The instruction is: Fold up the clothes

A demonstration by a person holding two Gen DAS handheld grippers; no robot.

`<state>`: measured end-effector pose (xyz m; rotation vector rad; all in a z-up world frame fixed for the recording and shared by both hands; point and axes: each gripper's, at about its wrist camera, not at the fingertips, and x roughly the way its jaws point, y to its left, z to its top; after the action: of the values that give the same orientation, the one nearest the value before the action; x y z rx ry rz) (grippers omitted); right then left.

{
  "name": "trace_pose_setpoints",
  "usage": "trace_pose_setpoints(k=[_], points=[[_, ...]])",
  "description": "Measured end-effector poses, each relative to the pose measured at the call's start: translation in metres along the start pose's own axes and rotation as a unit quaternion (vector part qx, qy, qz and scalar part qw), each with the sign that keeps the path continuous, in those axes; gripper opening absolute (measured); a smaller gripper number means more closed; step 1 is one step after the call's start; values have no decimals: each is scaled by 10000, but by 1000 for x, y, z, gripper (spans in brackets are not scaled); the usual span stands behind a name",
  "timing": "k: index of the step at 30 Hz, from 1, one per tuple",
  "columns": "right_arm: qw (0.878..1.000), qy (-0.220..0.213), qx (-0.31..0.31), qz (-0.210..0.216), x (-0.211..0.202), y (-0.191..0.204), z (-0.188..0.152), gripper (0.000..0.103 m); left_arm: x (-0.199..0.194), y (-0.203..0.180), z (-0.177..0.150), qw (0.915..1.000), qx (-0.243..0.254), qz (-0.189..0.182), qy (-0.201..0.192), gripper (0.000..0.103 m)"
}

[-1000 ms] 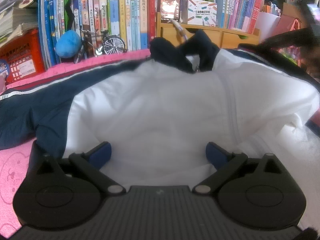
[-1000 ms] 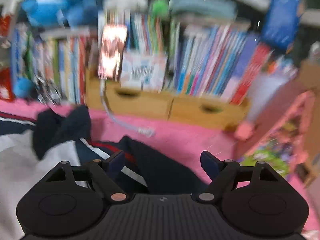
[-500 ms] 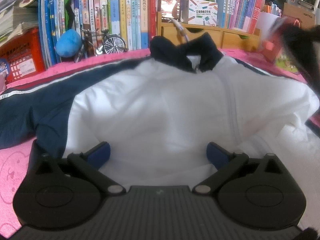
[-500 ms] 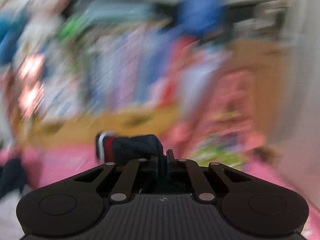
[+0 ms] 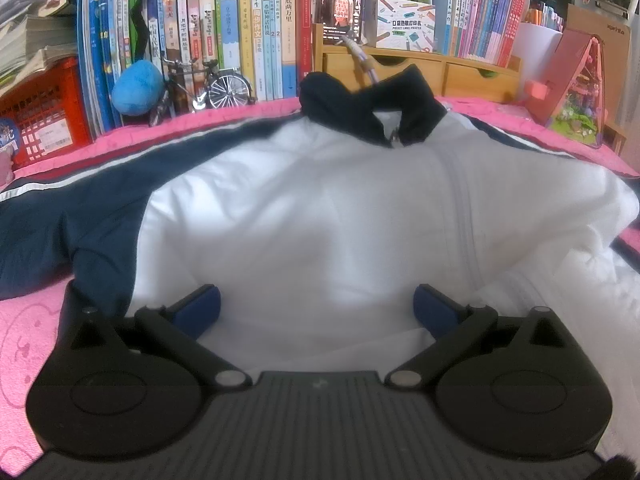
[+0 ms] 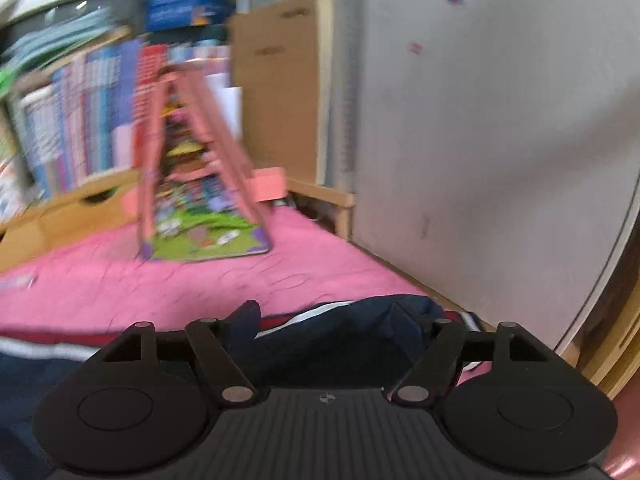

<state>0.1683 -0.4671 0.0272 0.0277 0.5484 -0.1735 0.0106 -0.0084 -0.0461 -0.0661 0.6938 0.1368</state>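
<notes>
Right across the pink blanket [image 5: 24, 340] lies the jacket [image 5: 320, 220], spread flat with its white front facing up. It has dark blue sleeves, and the dark blue collar [image 5: 372, 108] sits at the far end, near the books [image 5: 224, 32]. A zipper line runs down the white part. One sleeve stretches off to the left side with a white and red stripe along it.

Behind the blanket stand rows of books, a wooden drawer box [image 5: 420, 68], a blue fuzzy ball [image 5: 138, 90] and a little toy bike [image 5: 208, 88].

The left gripper [image 5: 316, 308] rests low over the white front, and its blue tips are wide apart with nothing between them.

The right gripper [image 6: 332, 336] is over the dark blue sleeve end [image 6: 348, 328] at the edge of the blanket, beside a grey wall [image 6: 500, 140]. Its tips are spread wide, with the sleeve cloth bunched between them. A pink toy house [image 6: 192, 168] stands farther back, and that view is blurry.
</notes>
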Motion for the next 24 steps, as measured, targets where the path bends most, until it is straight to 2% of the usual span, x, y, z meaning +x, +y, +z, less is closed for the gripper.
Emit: trace_pose_setpoints(k=[1,2,4,7,8,9,11,15,18,19,21,23,24], points=[[9997,-48,-42,222,-10,7,3,78,0,0,0,10000,5,1,-1,103],[9980,-96,-92,619,-19,19,7,80,0,0,0,10000,10,2,-3,103],[9889,-170,-201,1463,-35,46,14,92,0,0,-1,10000,21,5,-7,103],[9642,28,-492,2604,-46,101,24,93,-3,1,-1,10000,-49,4,-13,101],[9544,112,-619,2919,-47,123,26,93,-8,2,2,9999,-98,-42,29,93],[9485,179,-837,3051,-44,148,26,93,-13,3,8,9998,-94,-183,39,86],[9359,310,-1294,3261,-38,199,26,93,-20,12,29,9992,10,-331,-225,87],[9203,388,-1998,3342,-10,275,22,93,-30,31,71,9951,231,-611,-744,91],[9100,535,-2375,3355,14,321,12,93,2,49,86,9915,590,-609,-985,91],[9080,657,-2417,3358,23,331,8,93,15,57,88,9907,677,-774,-889,92],[9043,930,-2378,3420,38,343,1,93,43,69,91,9926,683,-822,-573,92],[9000,1185,-2295,3513,54,353,-4,92,65,80,93,9942,696,-676,-474,92],[8956,1276,-2302,3585,60,357,-5,88,74,86,96,9948,629,-674,-433,92]])
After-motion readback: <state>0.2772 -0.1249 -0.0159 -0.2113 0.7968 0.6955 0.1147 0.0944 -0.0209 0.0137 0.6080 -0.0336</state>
